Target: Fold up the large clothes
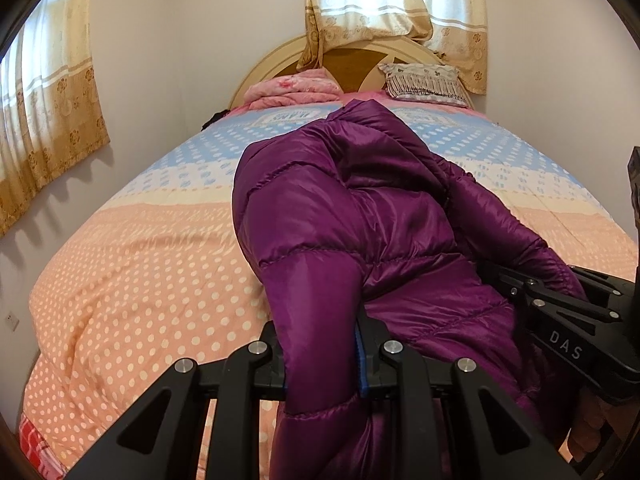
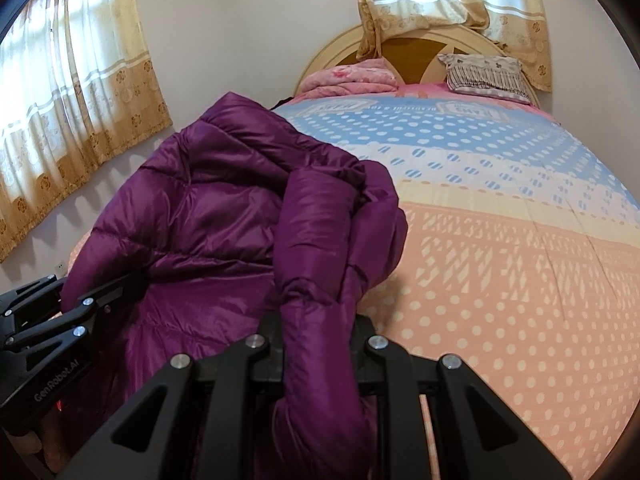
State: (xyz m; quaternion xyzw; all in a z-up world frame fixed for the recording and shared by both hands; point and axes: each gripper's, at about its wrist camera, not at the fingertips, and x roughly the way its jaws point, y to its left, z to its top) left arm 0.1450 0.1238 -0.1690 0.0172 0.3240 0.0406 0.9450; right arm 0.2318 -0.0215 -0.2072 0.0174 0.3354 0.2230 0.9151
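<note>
A purple quilted puffer jacket point(image 1: 360, 216) is bunched up above the bed point(image 1: 140, 272). My left gripper point(image 1: 320, 344) is shut on a fold of the jacket, which passes between its fingers. My right gripper point(image 2: 316, 332) is shut on another fold of the same jacket point(image 2: 208, 208). The right gripper shows at the right edge of the left wrist view point(image 1: 560, 312), pressed into the jacket. The left gripper shows at the left edge of the right wrist view point(image 2: 60, 320). Both fingertips are hidden by fabric.
The bed has a dotted quilt in orange, cream and blue bands point(image 2: 500, 240). A folded pink blanket point(image 1: 292, 88) and a patterned pillow point(image 1: 424, 80) lie by the round headboard point(image 1: 360, 56). Curtains point(image 1: 44, 116) hang on the left wall and behind the headboard.
</note>
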